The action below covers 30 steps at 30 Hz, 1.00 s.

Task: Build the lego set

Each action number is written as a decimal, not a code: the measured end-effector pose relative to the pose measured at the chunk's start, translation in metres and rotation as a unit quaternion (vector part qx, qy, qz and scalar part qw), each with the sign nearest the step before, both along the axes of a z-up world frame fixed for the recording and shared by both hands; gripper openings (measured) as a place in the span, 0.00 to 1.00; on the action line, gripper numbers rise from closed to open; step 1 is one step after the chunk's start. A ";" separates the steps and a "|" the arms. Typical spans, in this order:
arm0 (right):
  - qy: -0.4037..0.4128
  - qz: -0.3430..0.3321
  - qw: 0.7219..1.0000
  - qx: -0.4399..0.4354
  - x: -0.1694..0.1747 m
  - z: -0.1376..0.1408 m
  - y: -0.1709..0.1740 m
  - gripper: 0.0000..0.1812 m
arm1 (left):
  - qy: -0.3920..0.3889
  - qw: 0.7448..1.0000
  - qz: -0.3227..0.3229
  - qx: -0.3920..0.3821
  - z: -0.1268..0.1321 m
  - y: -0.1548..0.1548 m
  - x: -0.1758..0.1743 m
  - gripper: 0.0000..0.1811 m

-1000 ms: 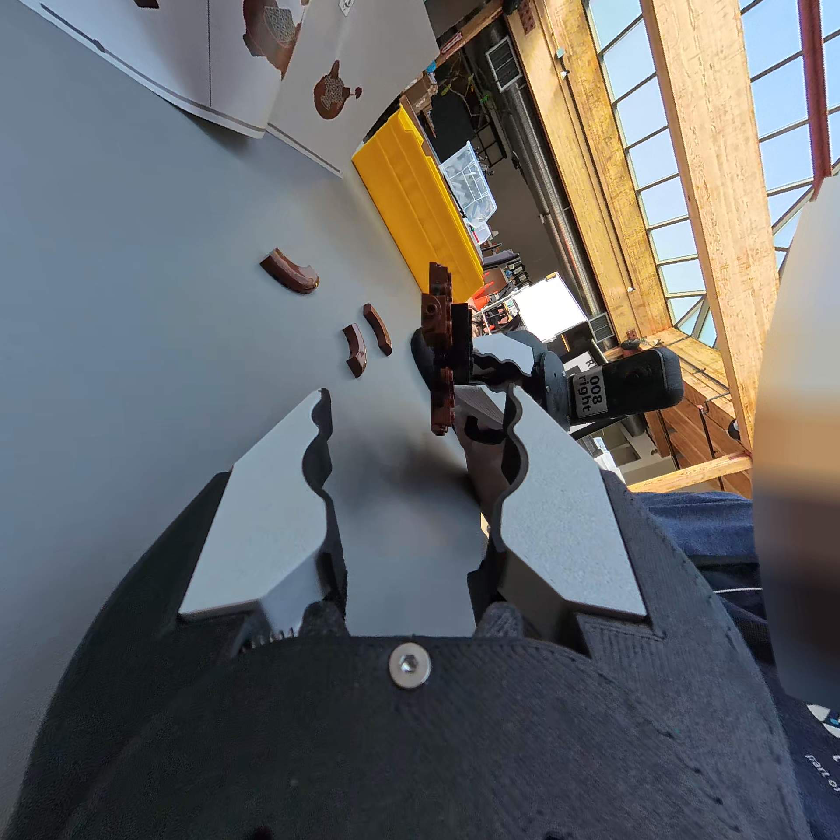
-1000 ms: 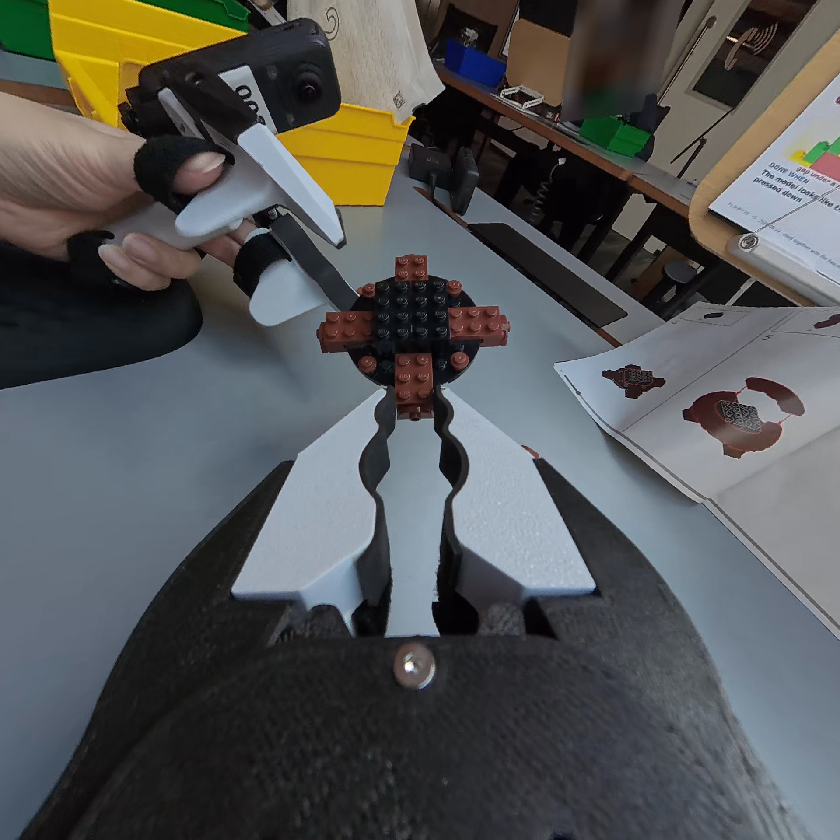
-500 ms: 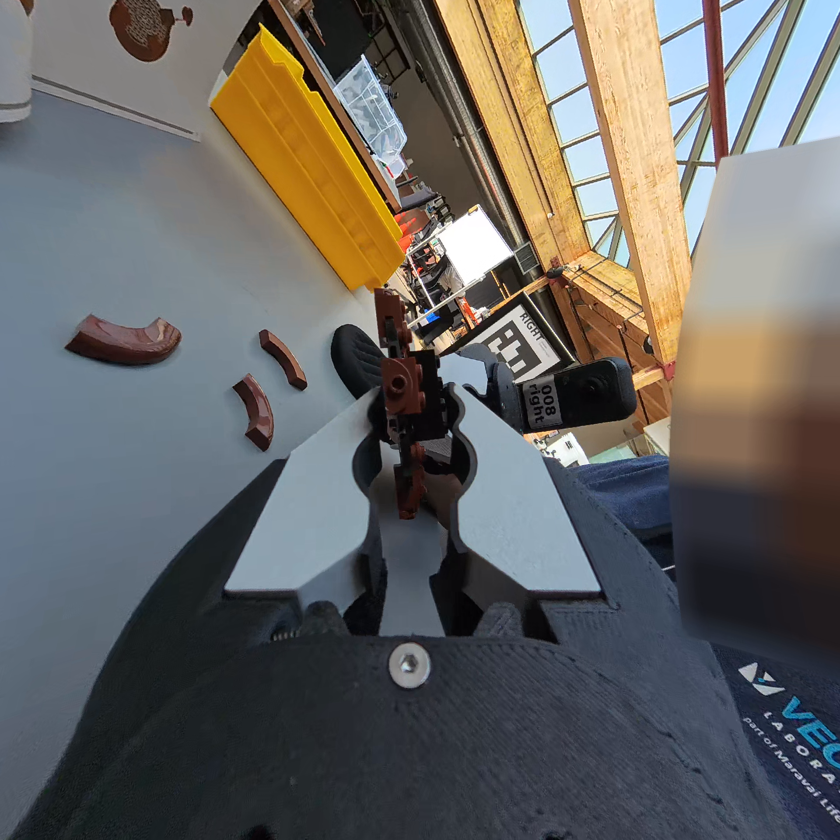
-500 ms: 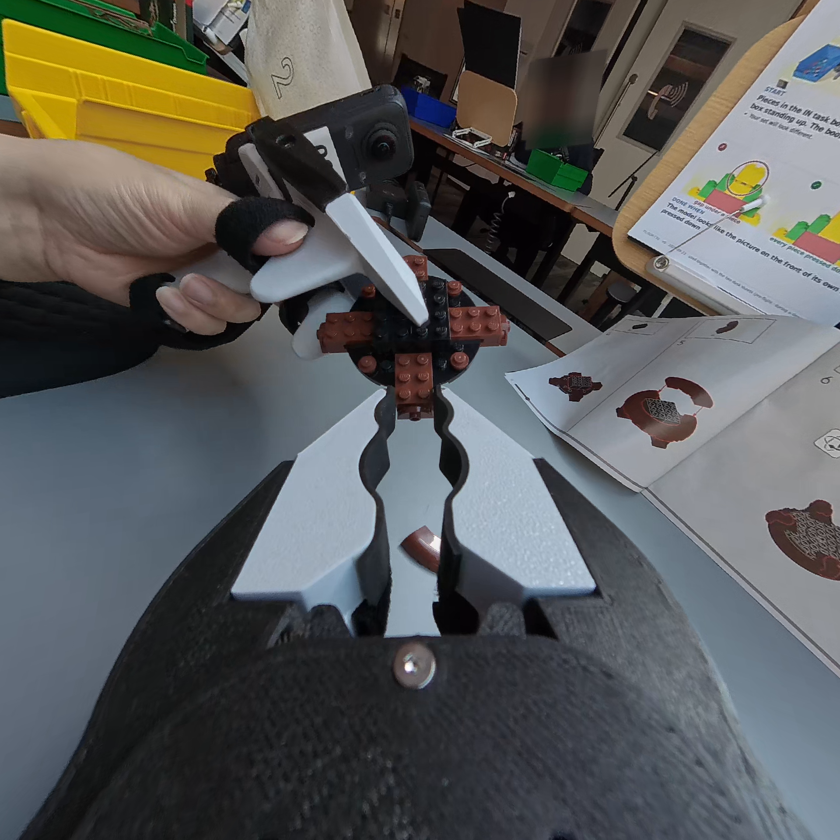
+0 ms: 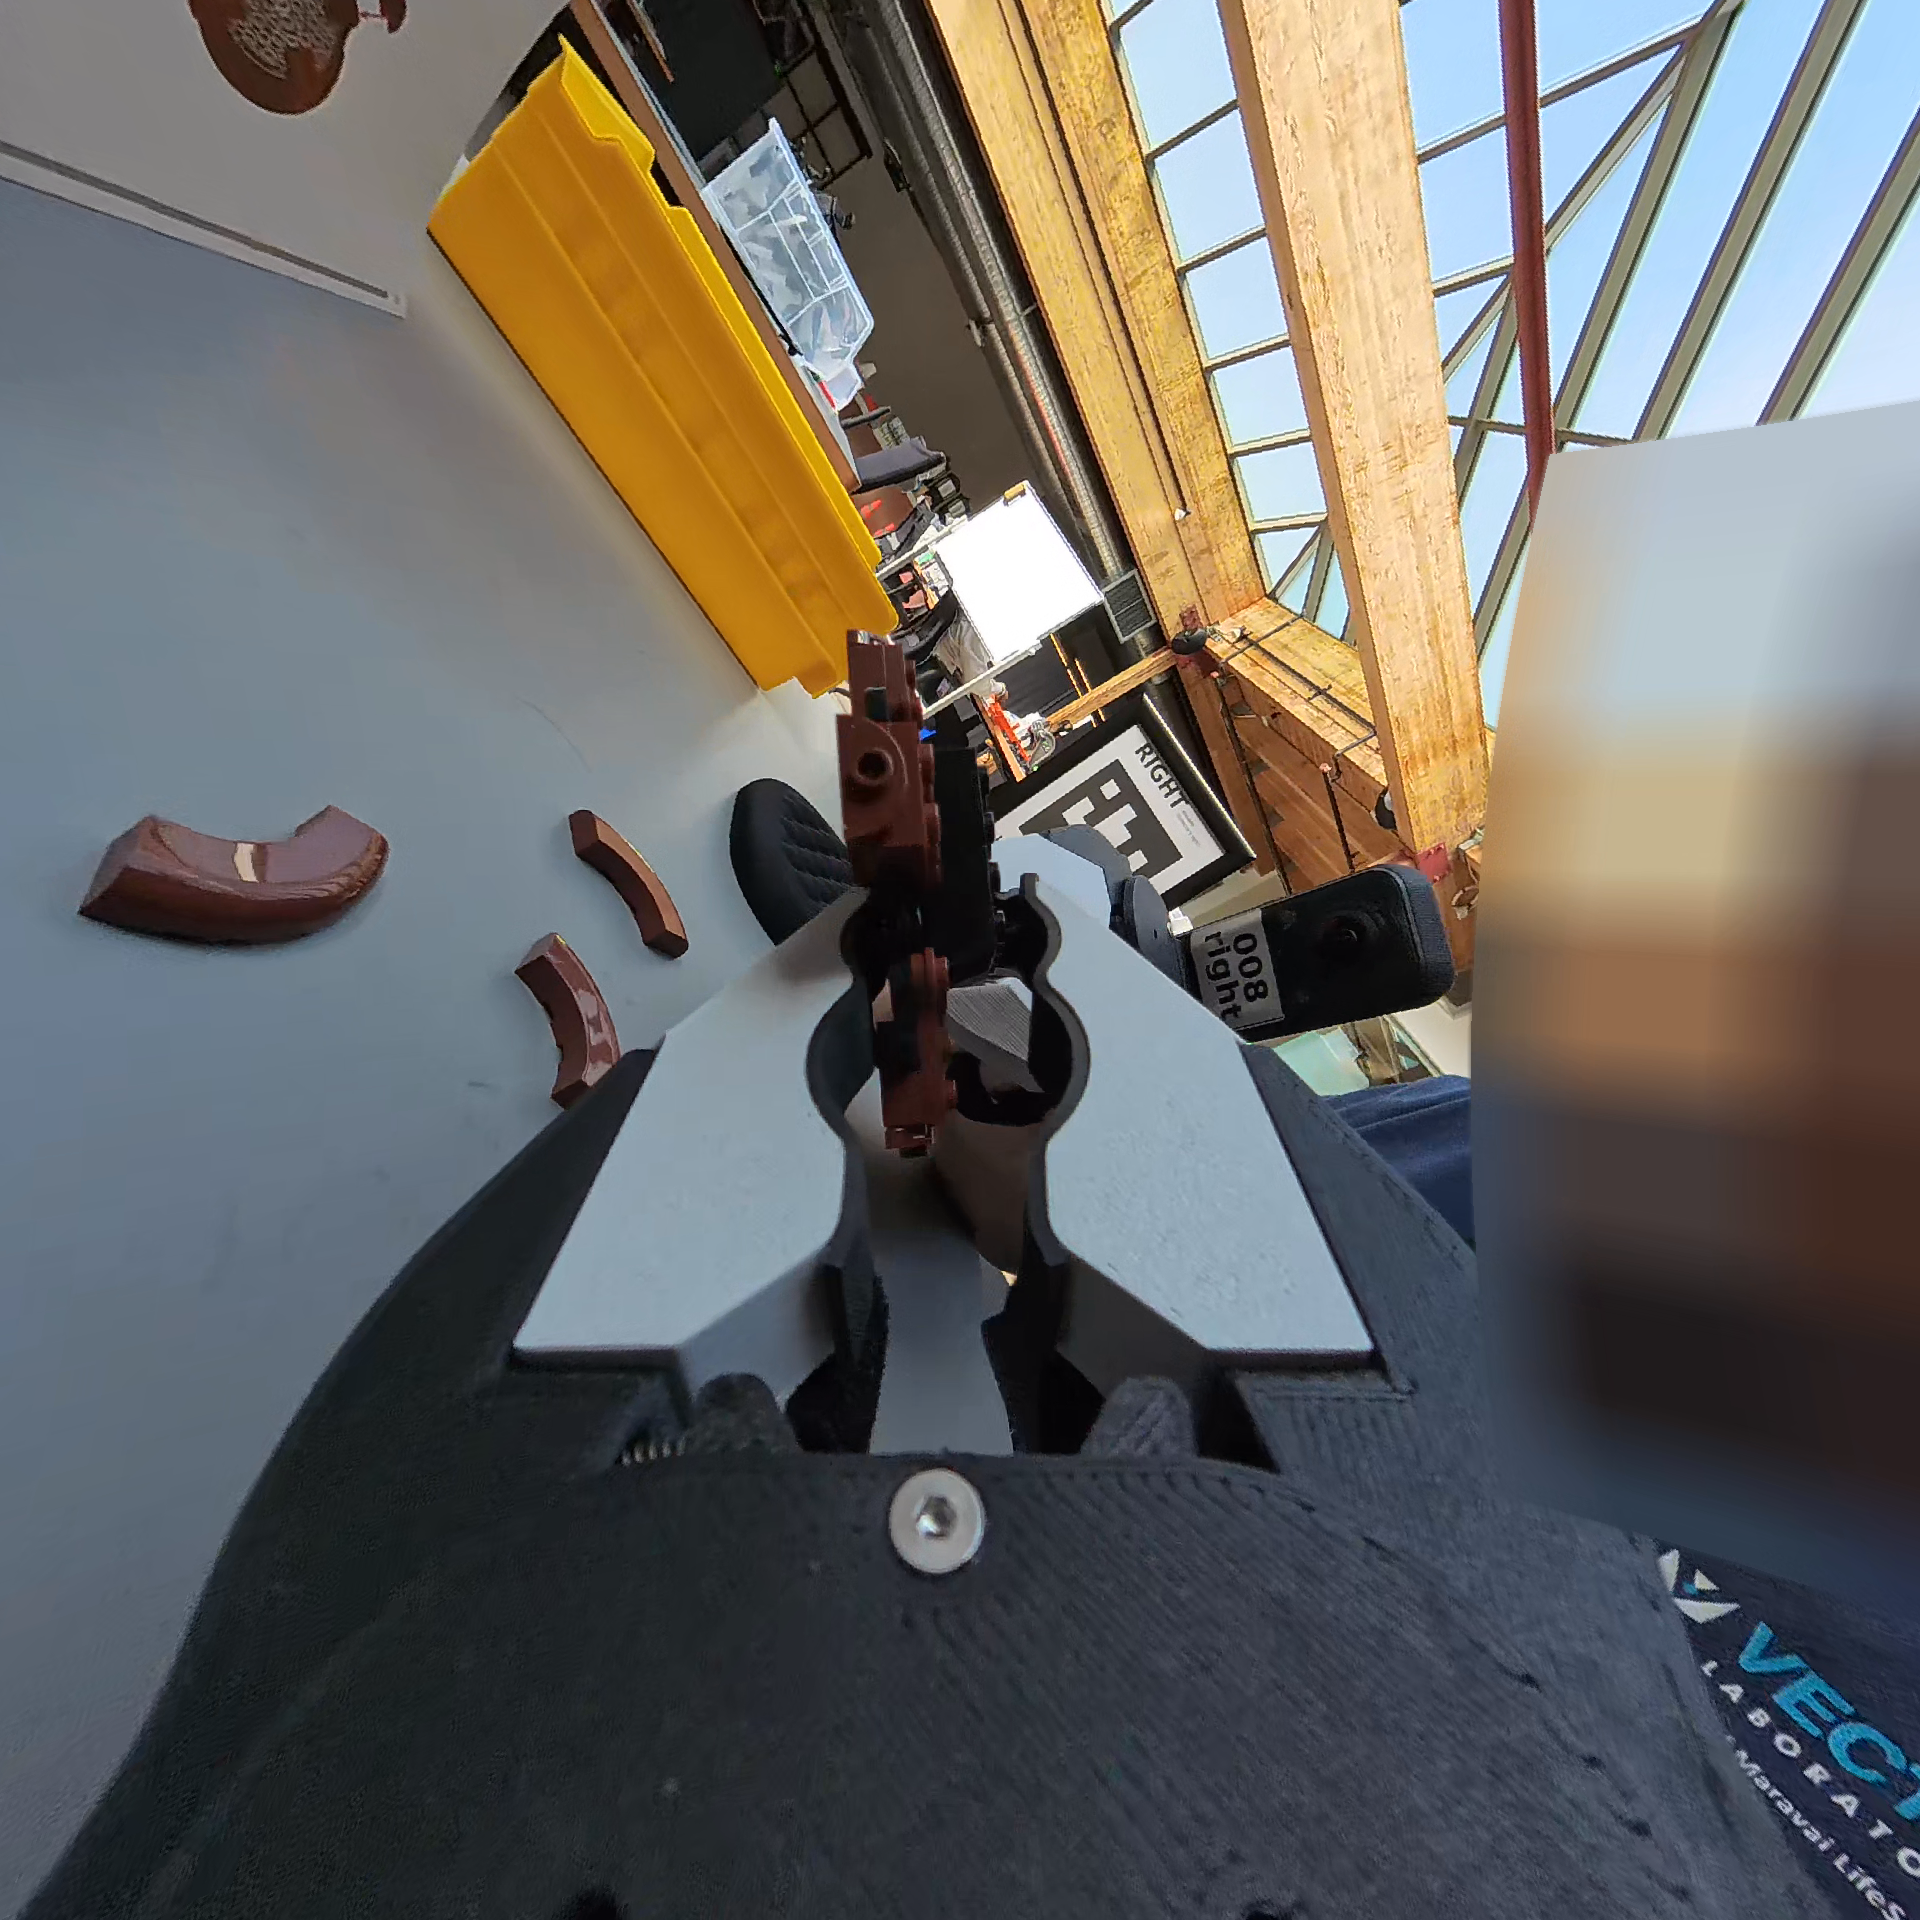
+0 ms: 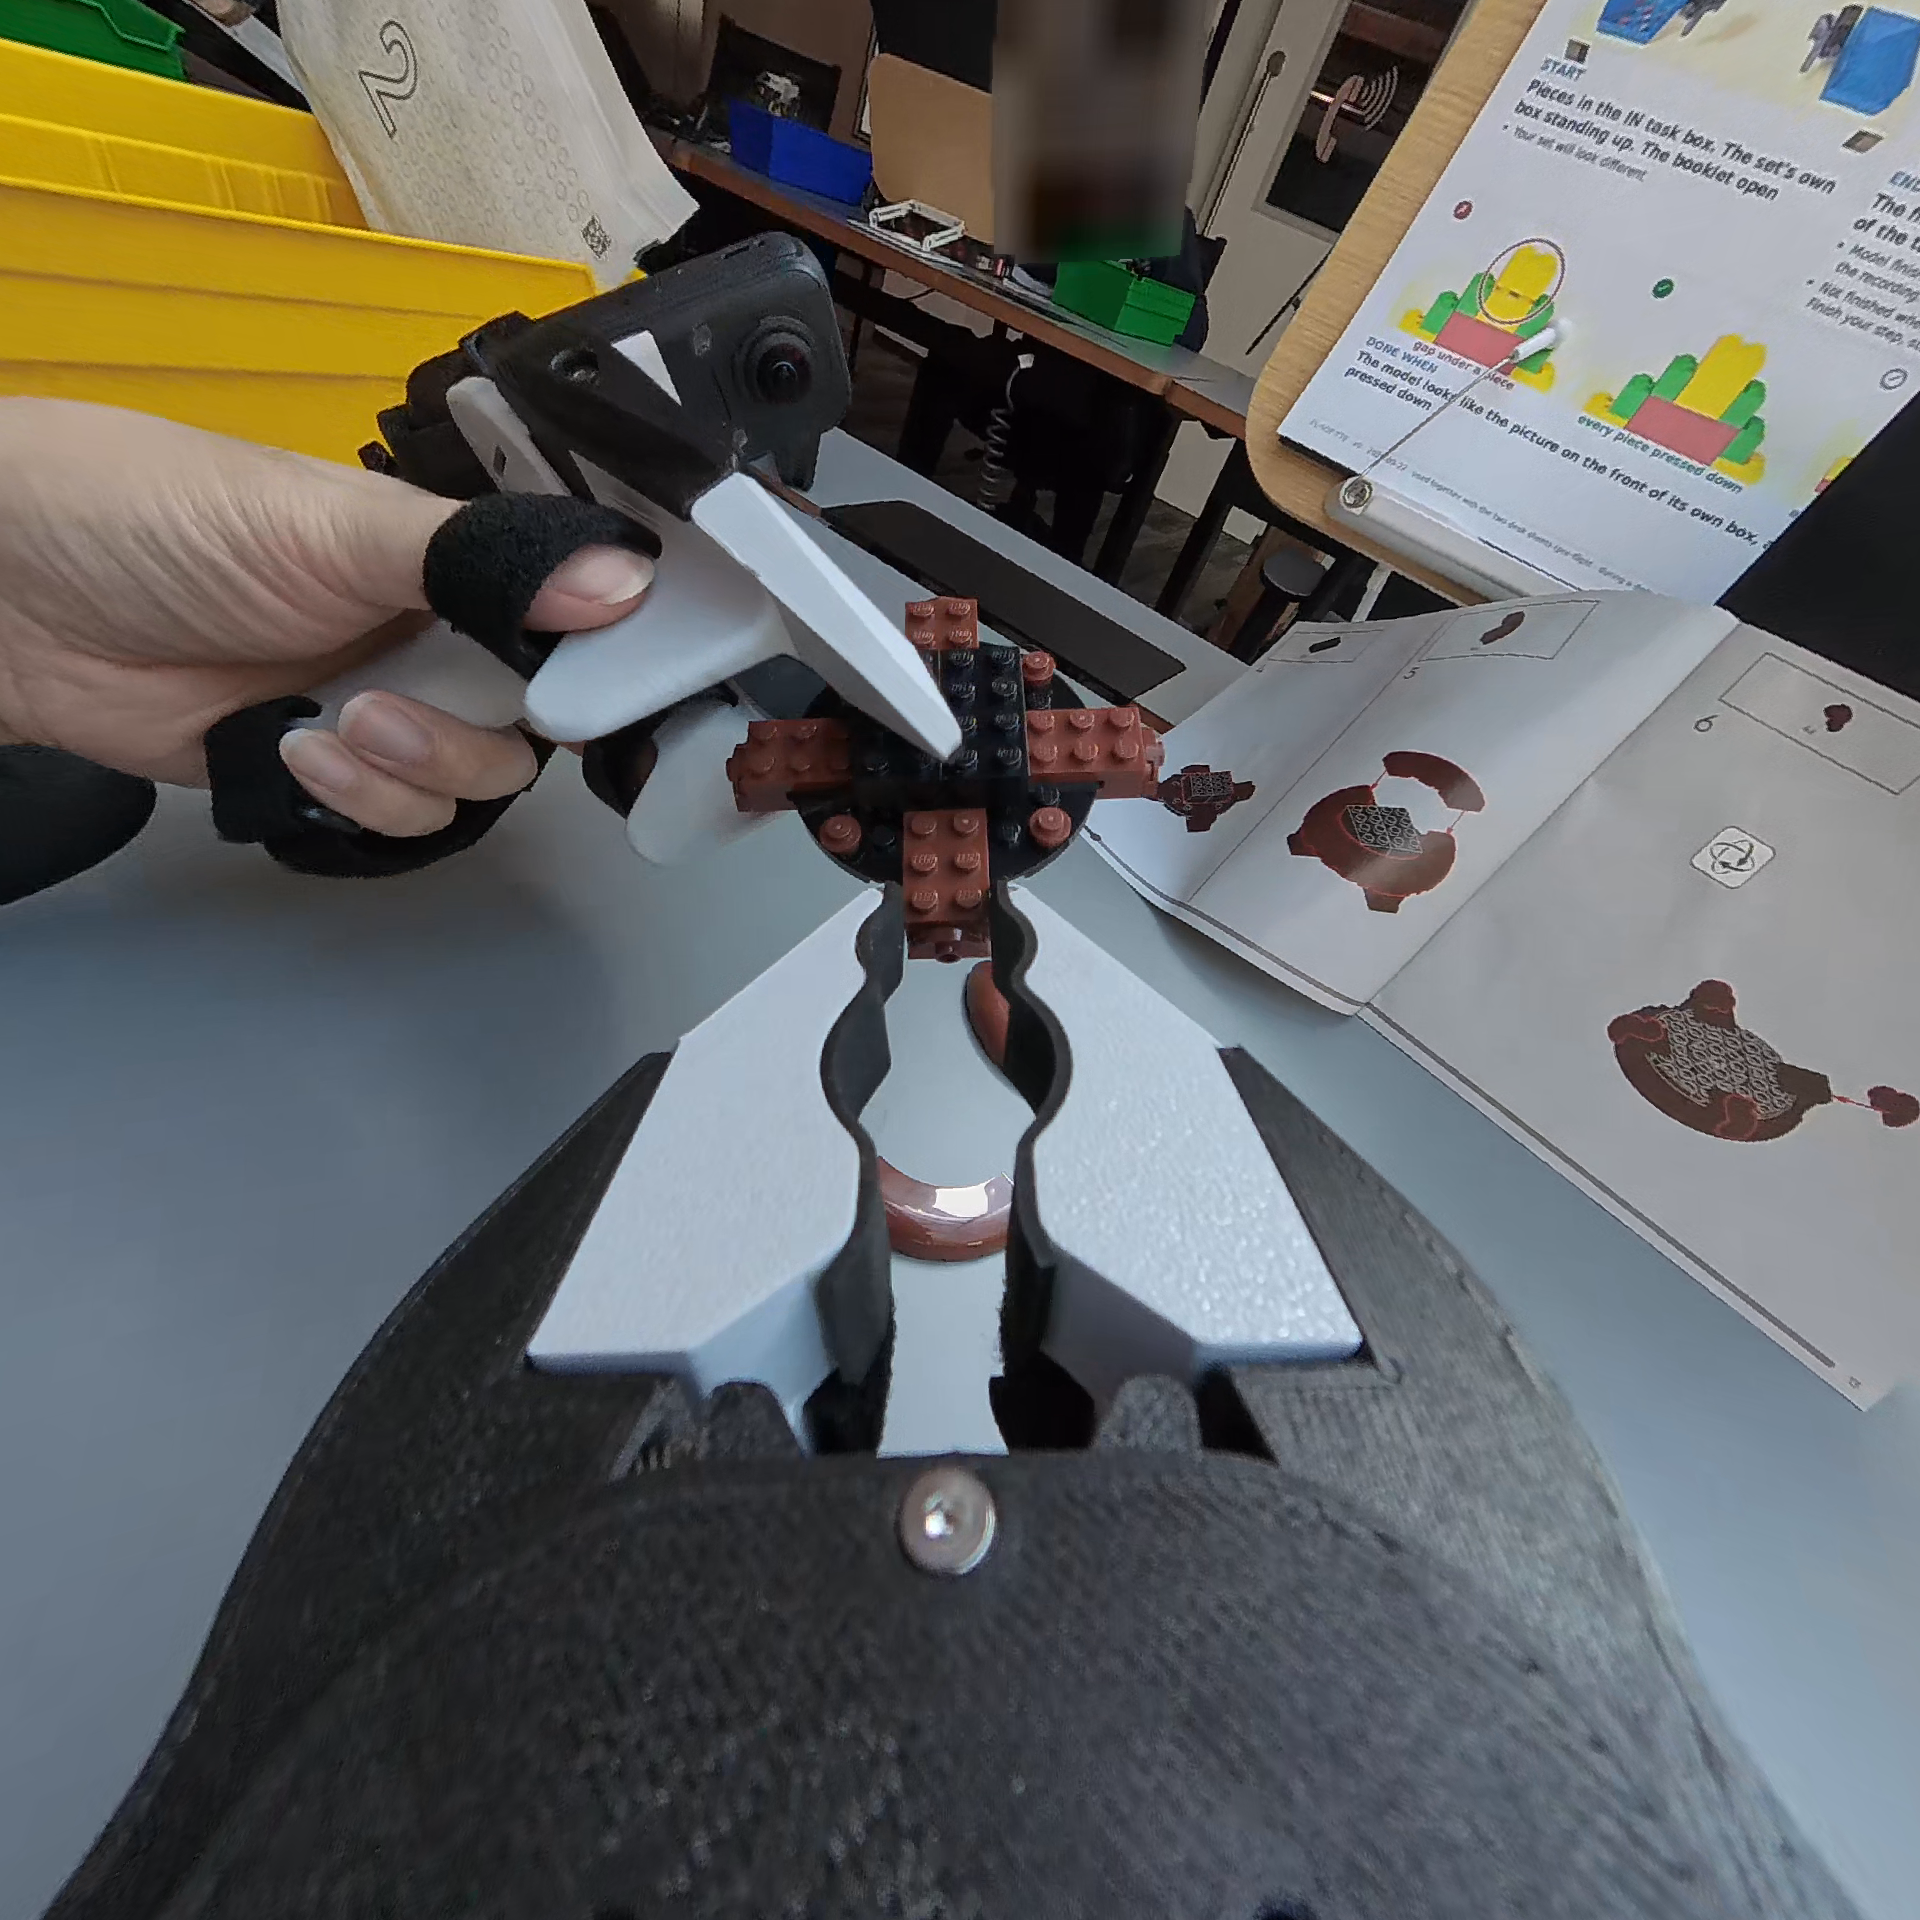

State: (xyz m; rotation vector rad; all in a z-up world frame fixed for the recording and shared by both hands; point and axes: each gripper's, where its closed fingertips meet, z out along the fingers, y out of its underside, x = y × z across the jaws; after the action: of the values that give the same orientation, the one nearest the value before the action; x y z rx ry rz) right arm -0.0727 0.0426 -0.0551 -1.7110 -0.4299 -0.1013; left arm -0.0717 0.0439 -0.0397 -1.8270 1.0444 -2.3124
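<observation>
The lego model [image 6: 940, 748] is a black round studded plate crossed by reddish-brown studded plates, held upright above the smooth grey desk [image 6: 312, 1091]. The right gripper [image 6: 943, 920] pinches its lower brown arm between matte grey fingers with wavy black inner edges. The left gripper [image 5: 940, 914] clamps the model edge-on across its middle; in the right wrist view one of its pointed fingers lies across the black studs while the other is mostly hidden behind the plate. A bare hand [image 6: 208, 613] with black fabric finger loops squeezes that gripper.

Three glossy brown curved pieces lie apart on the desk: a large arc [image 5: 234, 878] and two slimmer ones [image 5: 629, 881] [image 5: 571, 1018]. An open instruction booklet [image 6: 1558, 883] is cut off at the right, beyond it a yellow plastic bin [image 5: 665, 416].
</observation>
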 end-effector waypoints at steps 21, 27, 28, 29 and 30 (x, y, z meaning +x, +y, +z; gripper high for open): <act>0.012 0.034 0.999 0.032 0.001 0.016 -0.005 0.28 | 0.020 0.999 0.040 0.023 -0.021 0.019 -0.012 0.09; -0.079 0.061 0.992 -0.080 0.047 -0.007 -0.022 0.28 | 0.029 0.999 0.043 0.017 -0.023 0.027 -0.017 0.09; -0.090 0.074 0.988 -0.102 0.053 -0.010 -0.024 0.28 | 0.031 0.999 0.034 0.016 -0.023 0.024 -0.017 0.09; -0.092 0.092 0.984 -0.122 0.056 -0.011 -0.026 0.28 | 0.036 0.999 0.023 0.018 -0.024 0.021 -0.017 0.09; -0.085 0.121 0.979 -0.138 0.055 -0.011 -0.027 0.28 | 0.041 0.999 0.010 0.021 -0.026 0.017 -0.018 0.09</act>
State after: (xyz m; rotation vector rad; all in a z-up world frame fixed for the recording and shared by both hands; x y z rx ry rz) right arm -0.0177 0.0155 -0.0656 -1.9145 -0.8070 -0.0107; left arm -0.0893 0.0609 -0.0653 -1.9232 1.0705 -2.2030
